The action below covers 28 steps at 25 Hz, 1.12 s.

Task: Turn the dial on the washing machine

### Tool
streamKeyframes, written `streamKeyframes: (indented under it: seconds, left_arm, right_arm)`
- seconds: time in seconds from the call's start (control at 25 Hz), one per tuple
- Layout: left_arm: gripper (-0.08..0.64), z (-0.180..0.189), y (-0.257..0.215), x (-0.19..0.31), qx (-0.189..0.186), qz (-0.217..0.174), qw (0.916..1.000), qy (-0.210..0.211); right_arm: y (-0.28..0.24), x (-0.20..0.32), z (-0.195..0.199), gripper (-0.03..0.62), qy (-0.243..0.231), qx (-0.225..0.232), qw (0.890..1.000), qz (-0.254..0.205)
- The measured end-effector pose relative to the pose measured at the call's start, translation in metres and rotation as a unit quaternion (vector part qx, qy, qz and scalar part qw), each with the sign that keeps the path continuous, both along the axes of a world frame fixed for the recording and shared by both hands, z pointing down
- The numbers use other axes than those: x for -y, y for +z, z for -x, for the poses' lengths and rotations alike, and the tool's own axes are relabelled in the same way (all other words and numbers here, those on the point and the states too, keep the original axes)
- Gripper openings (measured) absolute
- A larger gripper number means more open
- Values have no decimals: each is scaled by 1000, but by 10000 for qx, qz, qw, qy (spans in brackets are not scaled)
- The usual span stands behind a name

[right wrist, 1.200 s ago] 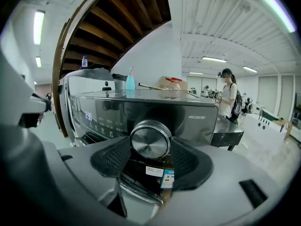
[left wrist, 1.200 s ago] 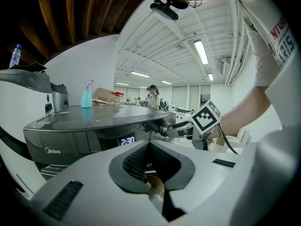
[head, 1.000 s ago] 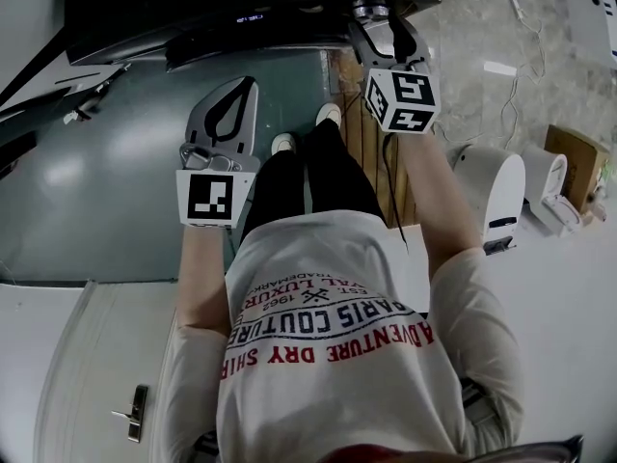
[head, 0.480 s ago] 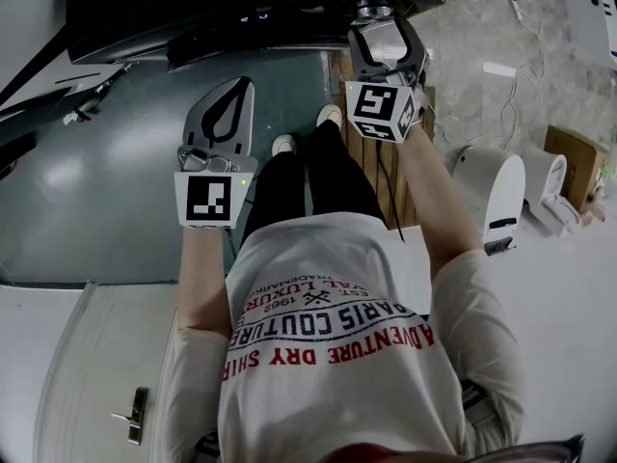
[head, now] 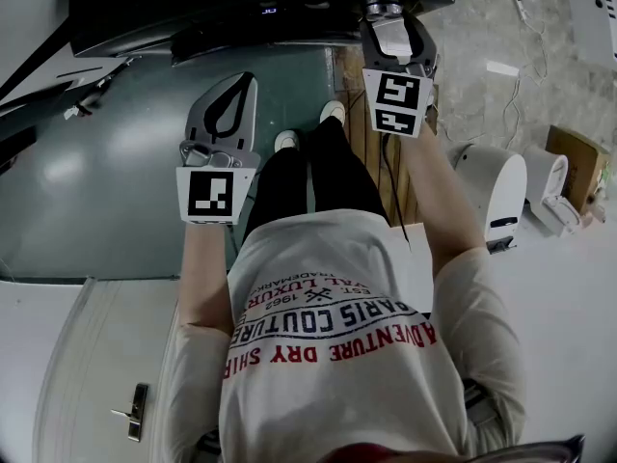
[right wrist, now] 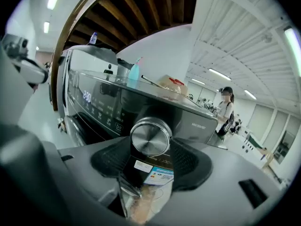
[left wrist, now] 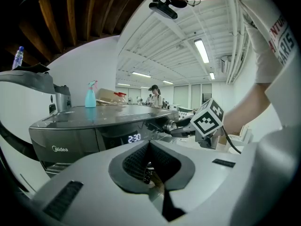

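Observation:
The dark grey washing machine [head: 241, 8] spans the top of the head view, its display lit. Its round silver dial [right wrist: 150, 136] sits at the panel's right end. My right gripper [head: 386, 15] reaches up to it. In the right gripper view the dial lies between the two black pads [right wrist: 190, 161], which are closing and touch its rim on both sides. My left gripper [head: 234, 85] hangs to the left, below the machine's front, shut with nothing in it. From the left gripper view the right gripper shows on the dial [left wrist: 171, 125].
A blue spray bottle [left wrist: 90, 94] and a bag stand on the machine's top. A wooden slatted strip [head: 362, 133] runs down the floor under my right arm. White appliances [head: 492, 186] and a cardboard box [head: 574, 162] stand at the right. A white door [head: 135, 413] is at lower left.
The right gripper's marker cube rolled to one side half a second ago and has rolled back upright on the dial. The left gripper has not moved.

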State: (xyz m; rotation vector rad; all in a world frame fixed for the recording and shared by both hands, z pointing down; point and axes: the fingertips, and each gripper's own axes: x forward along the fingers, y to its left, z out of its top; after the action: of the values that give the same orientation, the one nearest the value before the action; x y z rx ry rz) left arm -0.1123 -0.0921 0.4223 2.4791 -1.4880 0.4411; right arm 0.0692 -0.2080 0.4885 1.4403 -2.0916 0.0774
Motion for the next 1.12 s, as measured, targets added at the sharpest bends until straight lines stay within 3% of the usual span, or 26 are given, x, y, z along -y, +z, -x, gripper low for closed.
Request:
streamKeyframes:
  seconds: [0.2, 0.28, 0.56, 0.72, 0.8, 0.96, 1.12]
  left_arm:
    - [15, 1, -1, -2, -3, -4, 10000, -32]
    - [15, 1, -2, -2, 37, -26, 10000, -14]
    - [15, 0, -20, -6, 113, -172, 9998, 33]
    - [15, -5, -54, -11, -37, -389, 9991, 151]
    - [15, -6, -73, -15, -70, -482, 9986, 206]
    - [15, -1, -106, -17, -62, -738, 9970, 216]
    - [15, 6, -135, -28, 18, -891, 9958, 183]
  right_arm:
    - [4, -1, -8, 275, 316, 1188, 9919, 313]
    - [4, 0, -9, 275, 421, 1470, 9875, 381]
    - [-8, -7, -12, 276, 522, 1551, 9864, 177]
    - [-38, -31, -7, 271, 410, 1766, 9833, 167]
    - [-59, -44, -3, 208, 264, 1749, 9842, 119]
    - [-111, -63, 5, 153, -99, 1918, 9811, -222]
    - [-164, -84, 7, 47, -171, 2083, 9753, -710]
